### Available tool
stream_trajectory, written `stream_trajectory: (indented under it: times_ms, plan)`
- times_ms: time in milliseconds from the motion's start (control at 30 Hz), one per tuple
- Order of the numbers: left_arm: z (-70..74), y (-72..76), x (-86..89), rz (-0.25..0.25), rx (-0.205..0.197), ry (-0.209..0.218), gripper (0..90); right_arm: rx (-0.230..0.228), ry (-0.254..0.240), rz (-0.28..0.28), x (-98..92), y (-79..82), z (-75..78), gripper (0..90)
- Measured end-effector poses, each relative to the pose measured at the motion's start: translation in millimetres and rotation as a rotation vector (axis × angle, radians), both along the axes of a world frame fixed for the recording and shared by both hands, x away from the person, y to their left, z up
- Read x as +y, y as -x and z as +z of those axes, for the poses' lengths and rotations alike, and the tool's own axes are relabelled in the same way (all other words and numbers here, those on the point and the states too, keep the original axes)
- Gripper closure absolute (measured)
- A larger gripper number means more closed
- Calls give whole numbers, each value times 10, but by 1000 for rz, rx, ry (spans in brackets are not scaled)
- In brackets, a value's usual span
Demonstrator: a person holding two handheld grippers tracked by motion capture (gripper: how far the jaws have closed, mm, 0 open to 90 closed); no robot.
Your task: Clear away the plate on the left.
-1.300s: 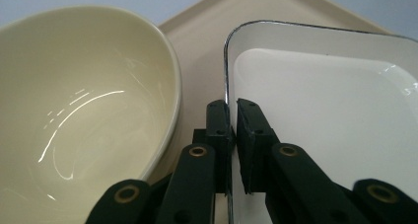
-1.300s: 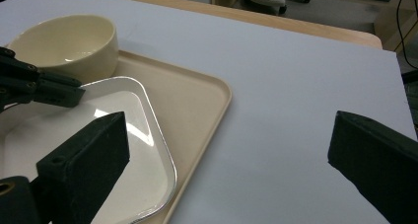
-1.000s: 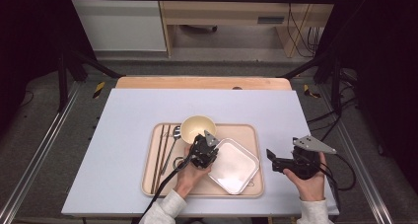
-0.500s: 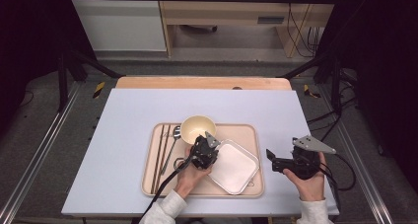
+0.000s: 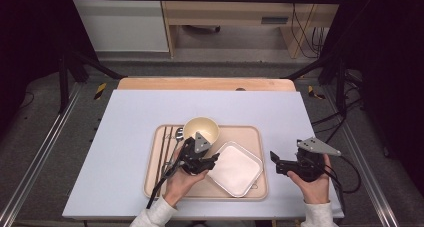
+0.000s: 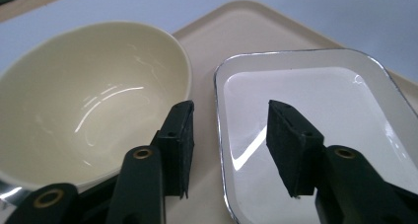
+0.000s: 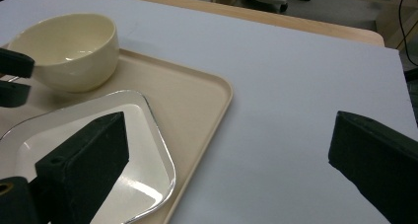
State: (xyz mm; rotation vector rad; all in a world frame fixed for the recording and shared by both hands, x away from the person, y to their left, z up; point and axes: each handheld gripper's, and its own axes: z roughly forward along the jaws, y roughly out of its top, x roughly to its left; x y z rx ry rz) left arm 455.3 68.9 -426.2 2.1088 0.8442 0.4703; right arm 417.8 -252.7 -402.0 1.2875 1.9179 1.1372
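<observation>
We see the left gripper (image 6: 229,135) with its jaws about half apart, just opened, nothing between them, poised above the near rim of the white dish (image 6: 315,110). The cream bowl (image 6: 88,100) sits just beside the dish at its ten o'clock, both on the beige tray (image 5: 252,137). Our right gripper (image 5: 274,162) hovers at the tray's three o'clock over the counter (image 5: 125,137), jaws wide and empty.
</observation>
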Motion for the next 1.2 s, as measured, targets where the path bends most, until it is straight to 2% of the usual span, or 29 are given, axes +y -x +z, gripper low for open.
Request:
stream_trajectory:
  times_ms: [100,133,233,300,433,500,600,633,667,800,833,1100,1200]
  plan:
    - [101,58,116,-18,-31,19,488,0,3,0,2,-2,-3,21]
    - [158,92,177,-17,-53,29,456,2,3,0,4,-3,-4,21]
    - [212,116,247,-20,-63,47,422,7,0,-1,7,1,-2,21]
    - [279,141,338,-8,-88,59,388,2,4,-2,4,-3,-5,20]
    - [326,150,437,9,-101,72,346,3,3,-3,2,2,-2,20]
    - [357,151,550,24,-108,98,333,3,1,-3,-1,3,-1,19]
    - [364,151,634,35,-117,98,320,2,4,-3,-9,4,2,18]
    - [363,147,741,50,-123,97,316,3,0,-5,-12,7,4,18]
    - [363,147,741,50,-123,97,312,3,0,-5,-12,7,4,18]
    - [337,142,1018,102,-130,103,296,-2,-7,-12,-36,14,15,19]
    - [337,142,1018,102,-130,103,292,-2,-7,-12,-36,14,15,19]
    - [280,142,1364,161,-148,110,262,-3,-4,-17,-67,16,13,17]
    - [264,141,1459,176,-166,104,250,10,-16,-23,-85,11,-6,17]
